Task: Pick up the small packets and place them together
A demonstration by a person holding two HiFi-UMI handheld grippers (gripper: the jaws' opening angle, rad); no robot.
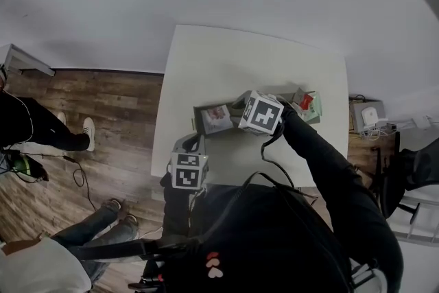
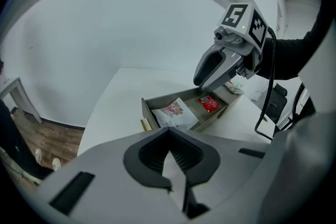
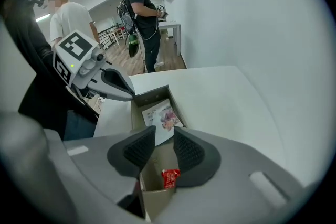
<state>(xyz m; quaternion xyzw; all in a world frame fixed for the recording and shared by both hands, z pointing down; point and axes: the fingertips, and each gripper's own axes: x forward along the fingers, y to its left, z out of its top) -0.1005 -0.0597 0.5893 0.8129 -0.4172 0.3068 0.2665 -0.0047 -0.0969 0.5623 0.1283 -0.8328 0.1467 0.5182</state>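
A grey open tray point(image 2: 148, 110) sits on the white table. Inside it lie a large white packet with a pink print point(image 2: 176, 112) and a small red packet point(image 2: 208, 104). More small packets point(image 1: 306, 105) lie on the table by the tray's right end. My right gripper point(image 3: 164, 150) hangs over the tray, pointing steeply down, jaws open, with the red packet point(image 3: 169, 178) lying below the gap, untouched. My left gripper point(image 2: 171, 165) is shut and holds nothing, near the table's front edge, short of the tray's left end point(image 1: 200, 121).
The table point(image 1: 226, 58) stands against a white wall, with wooden floor to its left. Two people point(image 3: 142, 13) stand in the room beyond the table's left side. A grey box with cables point(image 1: 367, 114) sits at the right.
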